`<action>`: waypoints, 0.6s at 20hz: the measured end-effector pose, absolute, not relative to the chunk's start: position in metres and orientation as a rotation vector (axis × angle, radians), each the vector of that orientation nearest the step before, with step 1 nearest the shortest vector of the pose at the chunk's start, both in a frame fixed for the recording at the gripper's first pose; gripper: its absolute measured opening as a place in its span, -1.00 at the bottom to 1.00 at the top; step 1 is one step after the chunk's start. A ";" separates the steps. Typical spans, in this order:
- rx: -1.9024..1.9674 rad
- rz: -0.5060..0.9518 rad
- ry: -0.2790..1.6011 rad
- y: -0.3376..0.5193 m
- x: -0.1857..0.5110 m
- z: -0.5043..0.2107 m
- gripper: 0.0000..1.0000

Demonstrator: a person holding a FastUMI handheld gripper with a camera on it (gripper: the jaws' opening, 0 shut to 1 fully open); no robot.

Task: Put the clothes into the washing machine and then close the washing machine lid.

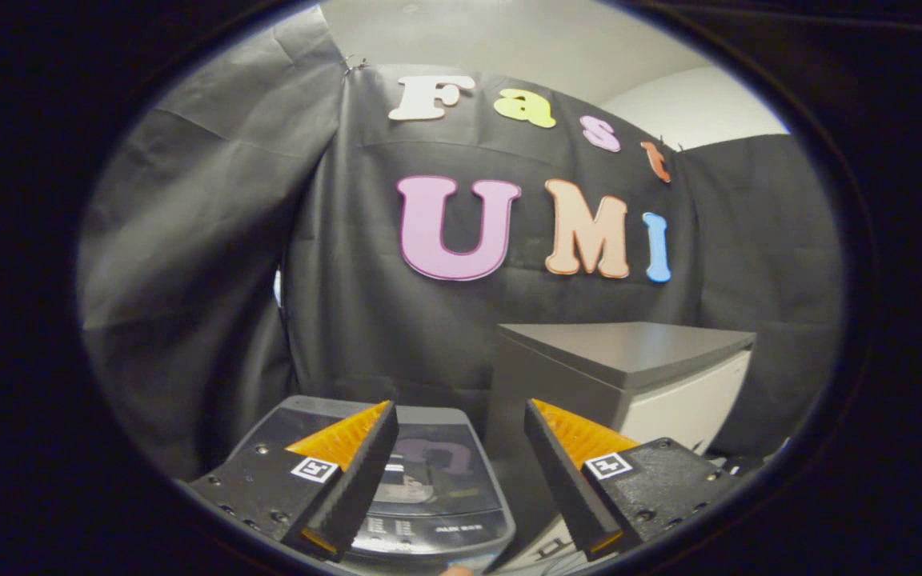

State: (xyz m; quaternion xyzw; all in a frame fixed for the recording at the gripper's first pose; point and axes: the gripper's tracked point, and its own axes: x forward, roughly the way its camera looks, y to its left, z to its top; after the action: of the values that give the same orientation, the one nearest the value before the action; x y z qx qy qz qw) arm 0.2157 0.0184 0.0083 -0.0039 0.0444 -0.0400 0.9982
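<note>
Below your fingers in the gripper view sits the washing machine (429, 480), its glass lid (437, 468) down flat; gripper (457, 448) spread wide, holding nothing. Clothes: can't see any. Grey cabinet (629, 376) stands just beside, right. Lid shut fits pre-load or done, so check the drum w/o rushing.

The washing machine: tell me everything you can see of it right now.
The washing machine sits low, beneath and just beyond the open tool, whose fingers hang apart above it without touching it. It shows a grey plastic-looking top with rounded corners and a dark, glossy, see-through lid lying flat and shut, reflecting the booth. A strip of small pale markings runs along its near edge, too small to make out. A grey-topped cabinet stands beside it. No clothes are seen on it.
</note>
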 end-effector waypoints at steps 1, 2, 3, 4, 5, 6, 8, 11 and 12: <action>-0.019 -0.078 0.087 0.019 0.214 0.009 0.93; -0.029 -0.058 0.083 0.023 0.212 0.009 0.92; -0.040 -0.026 0.084 0.029 0.212 0.007 0.93; -0.056 0.000 0.087 0.033 0.209 0.004 0.93; -0.072 0.009 0.077 0.032 0.205 0.005 0.93; -0.092 0.001 0.060 0.031 0.203 0.010 0.93; -0.136 -0.022 0.035 0.028 0.198 0.014 0.92; -0.198 -0.048 0.013 0.023 0.194 0.015 0.92; -0.218 -0.047 0.009 0.025 0.193 0.015 0.92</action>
State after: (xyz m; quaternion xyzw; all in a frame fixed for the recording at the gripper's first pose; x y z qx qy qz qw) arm 0.1927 0.0254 0.0145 -0.1090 0.0046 -0.0235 0.9938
